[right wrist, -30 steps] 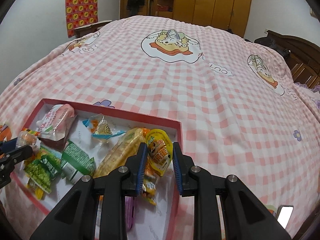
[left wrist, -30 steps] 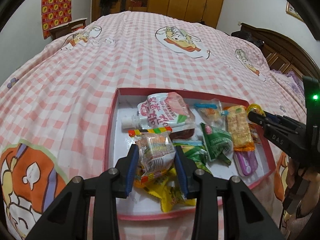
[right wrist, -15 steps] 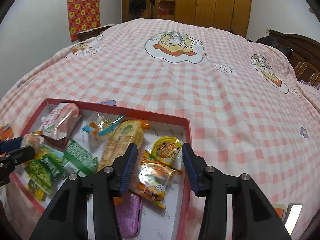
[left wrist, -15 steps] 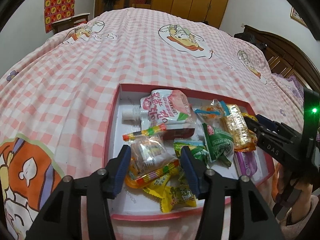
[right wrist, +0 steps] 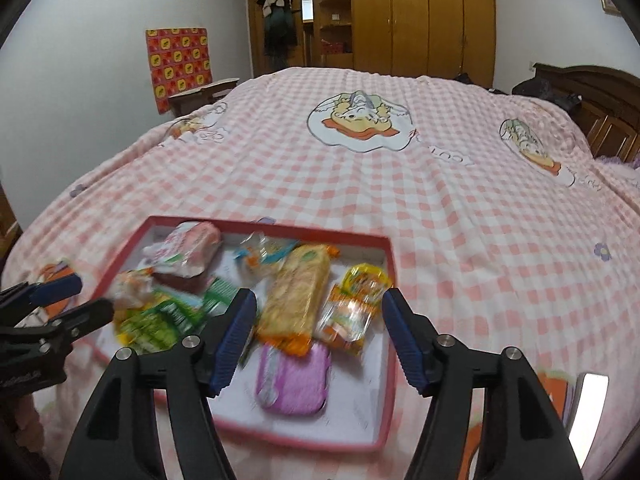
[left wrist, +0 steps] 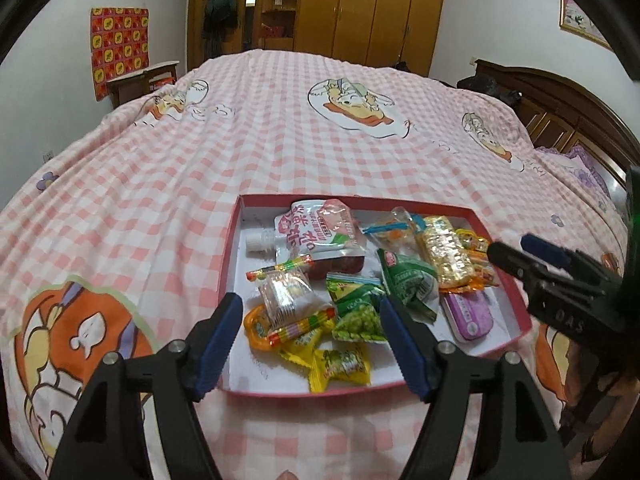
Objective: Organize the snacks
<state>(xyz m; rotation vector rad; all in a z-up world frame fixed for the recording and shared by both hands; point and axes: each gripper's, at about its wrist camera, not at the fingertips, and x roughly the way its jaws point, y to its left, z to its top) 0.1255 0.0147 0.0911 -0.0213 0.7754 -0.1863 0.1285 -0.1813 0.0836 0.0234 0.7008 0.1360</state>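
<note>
Now both spread and empty: left gripper (left wrist: 311, 334) and right gripper (right wrist: 319, 330) backed off, packets dropped inside box (left wrist: 432, 202); snacks apparently all boxed.

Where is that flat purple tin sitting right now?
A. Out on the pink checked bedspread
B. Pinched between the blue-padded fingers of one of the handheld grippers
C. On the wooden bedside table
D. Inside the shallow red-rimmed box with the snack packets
D: the flat purple tin lies on the white floor of the shallow red-rimmed box, beside the snack packets, while the left gripper and right gripper both stand open, holding nothing.
</note>
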